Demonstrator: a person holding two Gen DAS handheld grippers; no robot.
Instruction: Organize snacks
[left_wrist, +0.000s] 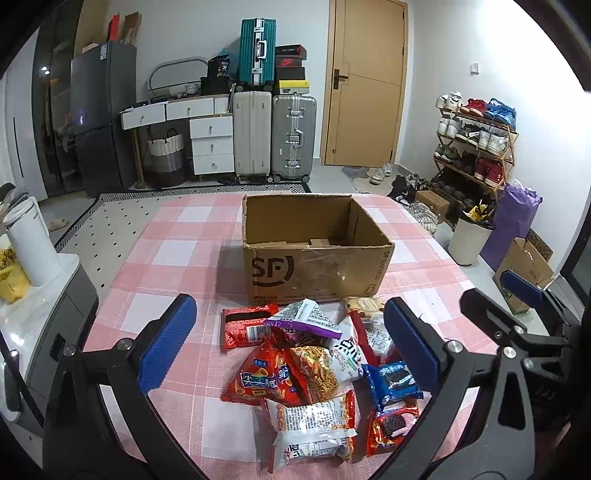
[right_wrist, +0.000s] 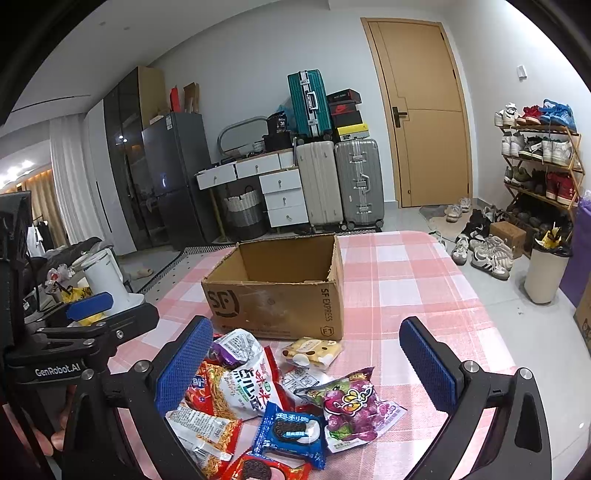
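Observation:
An open cardboard box (left_wrist: 314, 258) (right_wrist: 280, 295) marked SF stands on the pink checked tablecloth (left_wrist: 177, 251) (right_wrist: 406, 280); it looks almost empty. In front of it lies a heap of snack packets: a red chip bag (left_wrist: 266, 380), a blue cookie pack (left_wrist: 391, 380) (right_wrist: 291, 432), a purple grape candy bag (right_wrist: 351, 406), a yellow pack (right_wrist: 314, 350). My left gripper (left_wrist: 291, 350) hovers open above the heap, nothing between its blue pads. My right gripper (right_wrist: 306, 373) is also open over the heap, holding nothing. The right gripper (left_wrist: 517, 291) shows at the right of the left wrist view.
A white kettle (left_wrist: 29, 243) stands on a grey appliance left of the table. Beyond the table are suitcases (left_wrist: 273, 140), a drawer unit, a wooden door (left_wrist: 365, 85), a shoe rack (left_wrist: 476, 147) and a white bin (left_wrist: 469, 236) on the floor.

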